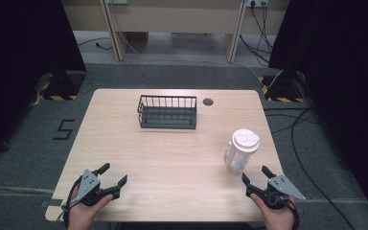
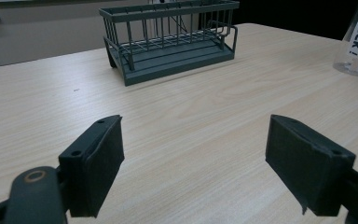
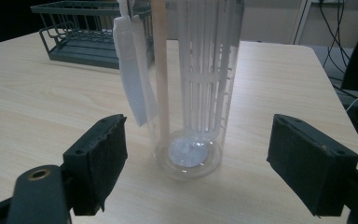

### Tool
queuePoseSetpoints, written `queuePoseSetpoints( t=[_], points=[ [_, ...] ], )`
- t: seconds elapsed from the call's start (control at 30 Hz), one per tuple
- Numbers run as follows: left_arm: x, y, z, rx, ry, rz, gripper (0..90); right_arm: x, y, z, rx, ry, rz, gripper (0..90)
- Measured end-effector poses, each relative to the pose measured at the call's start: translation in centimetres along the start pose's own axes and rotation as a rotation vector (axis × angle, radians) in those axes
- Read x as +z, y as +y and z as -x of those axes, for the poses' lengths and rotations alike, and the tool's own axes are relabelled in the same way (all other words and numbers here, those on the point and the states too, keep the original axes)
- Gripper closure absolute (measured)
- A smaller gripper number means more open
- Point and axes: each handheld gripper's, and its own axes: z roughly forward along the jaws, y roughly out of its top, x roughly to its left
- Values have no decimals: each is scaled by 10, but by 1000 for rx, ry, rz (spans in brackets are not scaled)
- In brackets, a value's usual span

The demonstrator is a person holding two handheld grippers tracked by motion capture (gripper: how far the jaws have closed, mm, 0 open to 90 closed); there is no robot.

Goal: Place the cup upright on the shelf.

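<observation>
The work looks like it is only just starting. The clear bottle with the white lid stands upright on the right side of the table, and nothing holds it yet. The right gripper sits near the front edge, just in front of the bottle, with its jaws wide apart. In the right gripper view the bottle stands between the two jaws, a bit farther on, and neither jaw touches it. The left gripper rests near the front left edge, well apart from the bottle, and its jaws are wide apart too, with nothing in them. The dark wire basket waits at the far middle of the table, and it looks empty. So the grab is not yet done. I think the right gripper must move forward, close on the bottle and lift it, maybe over to the basket.
</observation>
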Motion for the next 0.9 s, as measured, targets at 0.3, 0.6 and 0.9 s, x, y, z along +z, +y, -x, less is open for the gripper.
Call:
queuePoseSetpoints(
  t=[0.3,0.6,0.9],
  points=[
    [0,0,0,-1,-2,0,186,18,5,-2,-4,6,-6,197],
    [0,0,0,-2,-4,1,186,36,9,-6,6,1,-10,187],
    [0,0,0,-3,-5,4,186,52,9,-7,0,2,-26,171]
  ],
)
